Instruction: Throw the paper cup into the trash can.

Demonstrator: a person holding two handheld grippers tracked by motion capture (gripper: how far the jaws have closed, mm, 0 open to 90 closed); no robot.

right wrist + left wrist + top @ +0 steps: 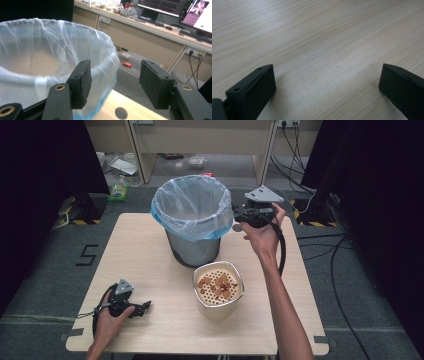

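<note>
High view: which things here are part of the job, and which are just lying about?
In the job:
bin, lined with a bag
strainer box with scraps
right gripper, jaws open, beside the bin rim
left gripper, open on the table

Lying about:
green bottle on the floor
red can
cables

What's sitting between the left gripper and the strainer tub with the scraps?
Nothing: in the high view, only bare table lies between the left gripper and the strainer tub.
</note>
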